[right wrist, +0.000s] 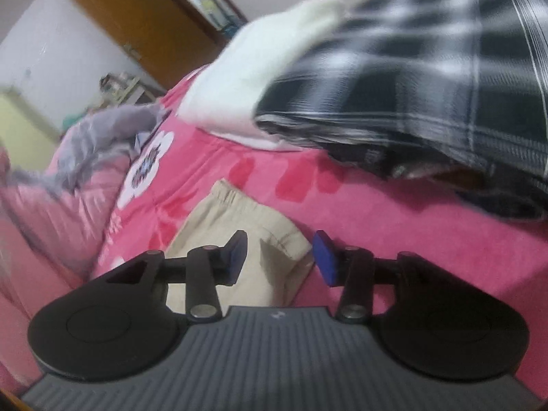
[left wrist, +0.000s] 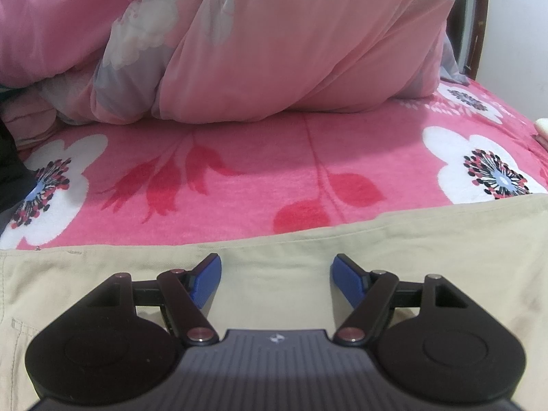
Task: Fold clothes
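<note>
A beige pair of trousers (left wrist: 308, 239) lies flat on the pink flowered bed cover (left wrist: 239, 171). My left gripper (left wrist: 275, 274) is open just above the beige cloth, near its far edge, holding nothing. In the right wrist view the same beige garment (right wrist: 236, 215) shows its elastic waistband end on the pink cover (right wrist: 411, 233). My right gripper (right wrist: 279, 257) is open over that end, with the cloth's corner between the blue pads (right wrist: 325, 257). This view is blurred.
A bulky pink quilt (left wrist: 274, 51) is heaped across the back of the bed. A black-and-white checked garment (right wrist: 428, 85) lies on a white folded cloth (right wrist: 246, 78) at the right. A brown door (right wrist: 137, 17) stands beyond the bed.
</note>
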{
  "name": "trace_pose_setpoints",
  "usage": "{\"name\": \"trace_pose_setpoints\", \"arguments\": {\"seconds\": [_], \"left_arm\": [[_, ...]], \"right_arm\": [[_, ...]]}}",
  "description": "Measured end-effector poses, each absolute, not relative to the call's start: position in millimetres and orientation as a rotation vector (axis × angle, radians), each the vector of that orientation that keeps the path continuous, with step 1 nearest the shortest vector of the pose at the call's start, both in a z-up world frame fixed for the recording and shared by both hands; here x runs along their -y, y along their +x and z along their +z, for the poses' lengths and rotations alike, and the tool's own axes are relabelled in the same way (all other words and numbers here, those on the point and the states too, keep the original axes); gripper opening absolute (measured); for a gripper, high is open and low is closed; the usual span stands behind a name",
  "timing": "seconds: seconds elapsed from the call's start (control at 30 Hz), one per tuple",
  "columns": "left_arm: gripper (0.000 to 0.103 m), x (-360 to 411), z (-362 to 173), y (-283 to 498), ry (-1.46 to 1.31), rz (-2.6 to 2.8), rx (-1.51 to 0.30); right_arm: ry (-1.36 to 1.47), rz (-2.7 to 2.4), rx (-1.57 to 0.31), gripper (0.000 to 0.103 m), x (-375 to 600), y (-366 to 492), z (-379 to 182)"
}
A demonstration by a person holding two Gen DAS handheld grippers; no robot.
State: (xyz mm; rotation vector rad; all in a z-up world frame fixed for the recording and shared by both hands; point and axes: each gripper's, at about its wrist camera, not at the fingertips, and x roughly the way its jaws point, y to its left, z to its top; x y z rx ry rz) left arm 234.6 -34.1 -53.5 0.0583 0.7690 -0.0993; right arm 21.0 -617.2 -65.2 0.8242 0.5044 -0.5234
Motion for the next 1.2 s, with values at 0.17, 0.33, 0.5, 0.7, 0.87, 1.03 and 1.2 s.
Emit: {"name": "trace_pose_setpoints", "arguments": {"seconds": [0.17, 0.33, 0.5, 0.7, 0.87, 1.03, 1.2], "left_arm": [[0.074, 34, -54, 234, 0.06, -0.097, -0.766], [0.075, 34, -54, 234, 0.058, -0.097, -0.765], [0.075, 35, -54, 234, 0.062, -0.096, -0.764], [0.075, 35, -54, 234, 0.063, -0.096, -0.761], [0.075, 33, -53, 233, 0.057, -0.1, -0.758], [0.076, 33, -54, 233, 0.069, -0.097, -0.758], [0.077, 34, -54, 233, 0.08, -0.087, -0.759]], "right_arm": [[0.625, -0.615, -0.534, 0.002, 610, 25, -53], [0.475, -0.678, -0.559, 0.003, 604, 20, -45], [0.595, -0.632, -0.526, 0.009, 611, 18, -53], [0.434, -0.448, -0.58, 0.008, 572, 31, -54], [0.338, -0.567, -0.671, 0.009, 582, 27, -69], [0.154, -0.408, -0.603, 0.009, 529, 52, -29], [0.075, -0.193, -0.684, 0.007, 500, 147, -32]]}}
